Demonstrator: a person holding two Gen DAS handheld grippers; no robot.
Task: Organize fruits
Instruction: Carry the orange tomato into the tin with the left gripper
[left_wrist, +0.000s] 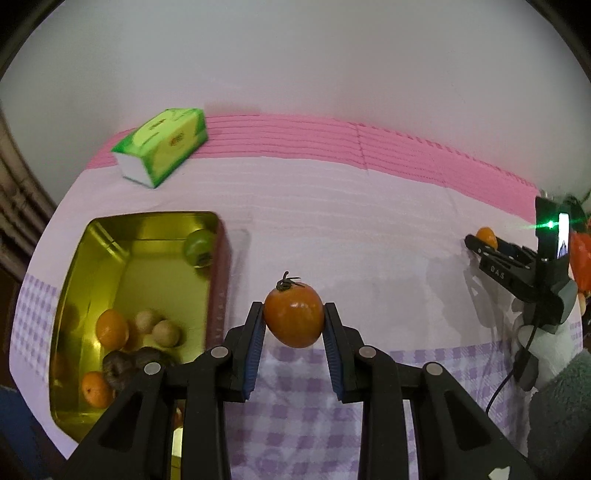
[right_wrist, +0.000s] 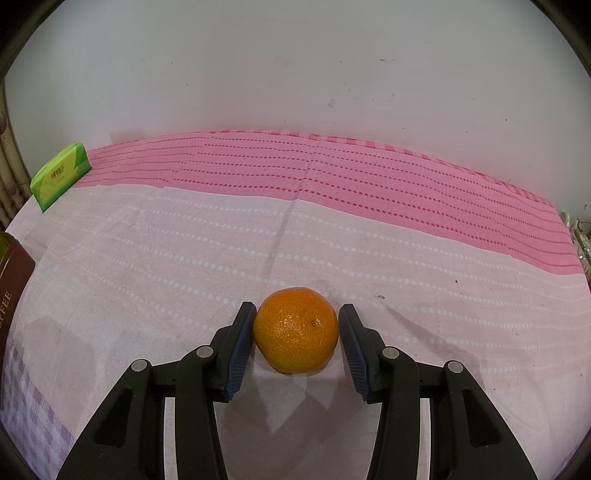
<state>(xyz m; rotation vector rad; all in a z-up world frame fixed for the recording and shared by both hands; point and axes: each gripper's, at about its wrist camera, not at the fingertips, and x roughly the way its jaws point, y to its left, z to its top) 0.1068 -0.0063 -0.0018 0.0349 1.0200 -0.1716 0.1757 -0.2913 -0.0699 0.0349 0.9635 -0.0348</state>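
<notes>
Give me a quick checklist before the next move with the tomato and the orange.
1. Left tongs shut on the tomato: ok, both pads touch it.
2. Tomato off the cloth: cannot tell.
3. Tin open, with room: ok; the fruit lies mostly at its near end.
4. Right tongs straddle the orange: ok, it sits centred between them.
5. Right tongs closed on the orange: not ok, a gap shows at the right pad.
6. Orange resting on the tablecloth: ok.
</notes>
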